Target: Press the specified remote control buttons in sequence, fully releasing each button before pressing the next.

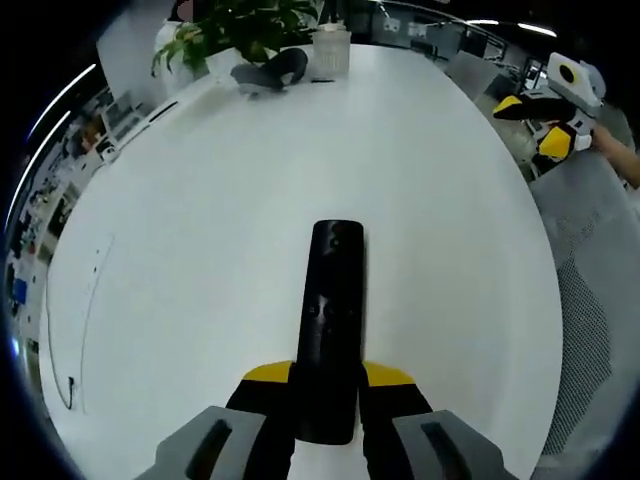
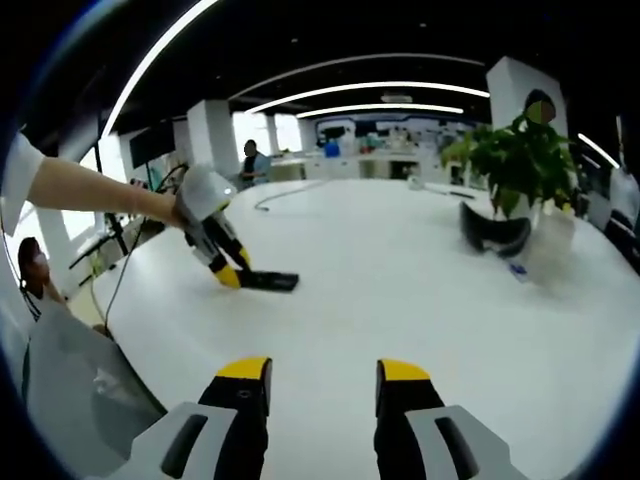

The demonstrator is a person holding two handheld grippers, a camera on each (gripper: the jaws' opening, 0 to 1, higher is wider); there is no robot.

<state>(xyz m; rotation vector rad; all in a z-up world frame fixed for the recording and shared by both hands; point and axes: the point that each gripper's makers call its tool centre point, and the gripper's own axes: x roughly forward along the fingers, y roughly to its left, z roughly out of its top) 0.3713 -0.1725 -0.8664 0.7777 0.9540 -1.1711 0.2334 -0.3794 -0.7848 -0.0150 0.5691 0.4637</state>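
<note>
A long black remote [image 1: 335,310] lies lengthwise on the white table [image 1: 200,230], and my left gripper [image 1: 328,378] is shut on its near end, one yellow-tipped jaw on each side. In the right gripper view the same left gripper [image 2: 232,275] reaches in from the left on a person's bare arm [image 2: 90,190] and holds the remote [image 2: 270,281] flat against the table [image 2: 400,290]. My right gripper [image 2: 323,375] is open with nothing between its fingers and hangs over bare tabletop, well apart from the remote. It also appears far off as the right gripper [image 1: 555,120].
A potted plant [image 1: 235,30], a black headset-like object [image 1: 270,70] and a white container [image 1: 330,50] stand at the table's far end. A grey mesh chair [image 1: 590,300] sits beside the table edge. Two people [image 2: 250,160] are in the background.
</note>
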